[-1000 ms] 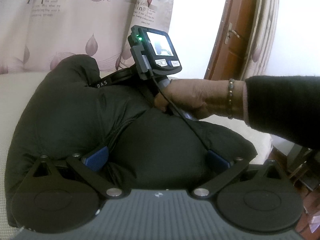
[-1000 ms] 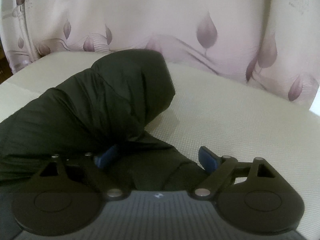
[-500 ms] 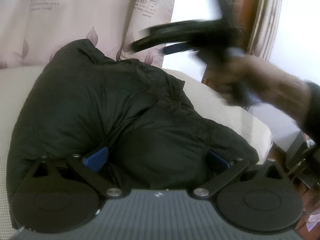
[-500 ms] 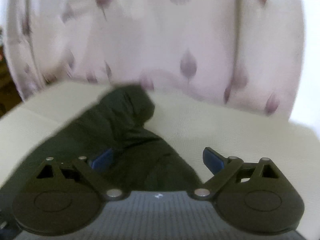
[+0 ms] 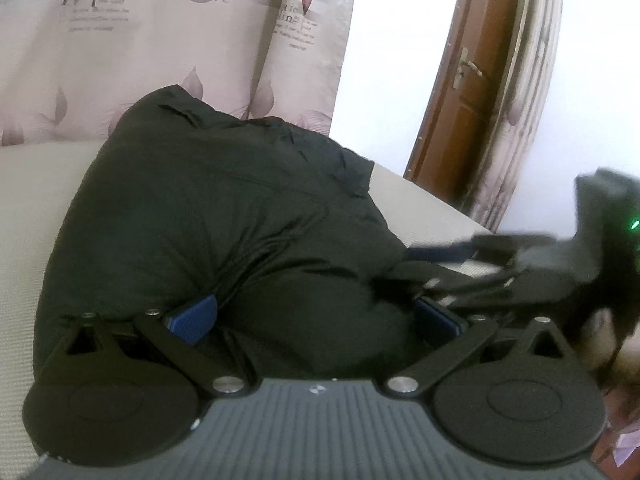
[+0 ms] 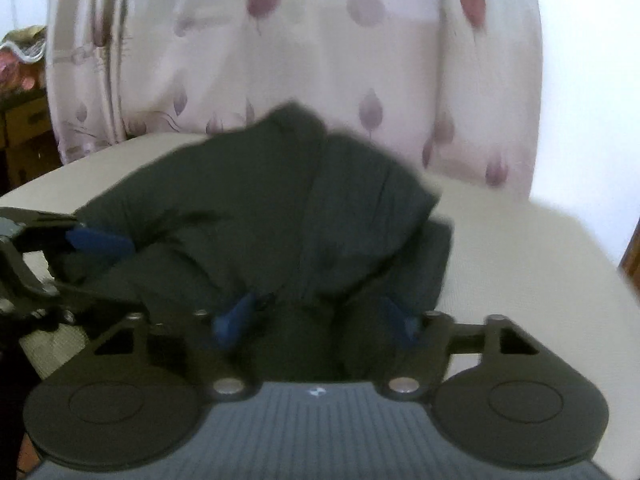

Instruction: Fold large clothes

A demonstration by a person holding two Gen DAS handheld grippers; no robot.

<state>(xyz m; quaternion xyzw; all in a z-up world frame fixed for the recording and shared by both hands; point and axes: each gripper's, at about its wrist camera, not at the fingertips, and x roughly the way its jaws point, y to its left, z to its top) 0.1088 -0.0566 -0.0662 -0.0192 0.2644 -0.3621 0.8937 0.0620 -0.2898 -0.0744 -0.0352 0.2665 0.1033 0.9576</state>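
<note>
Dark padded jacket (image 5: 224,232) is bunched on the cream cushion (image 5: 24,208), clamped by the left gripper (image 5: 312,320). Right gripper (image 6: 316,316), swung down to its near edge, has been closing around a fold; contact cannot be told.

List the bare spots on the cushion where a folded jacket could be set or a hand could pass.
Free: cream cushion right of the black jacket, up to the curtain; another strip left of it in the left wrist view. Crowded: the near edge, where left gripper and right gripper both straddle jacket fabric.
</note>
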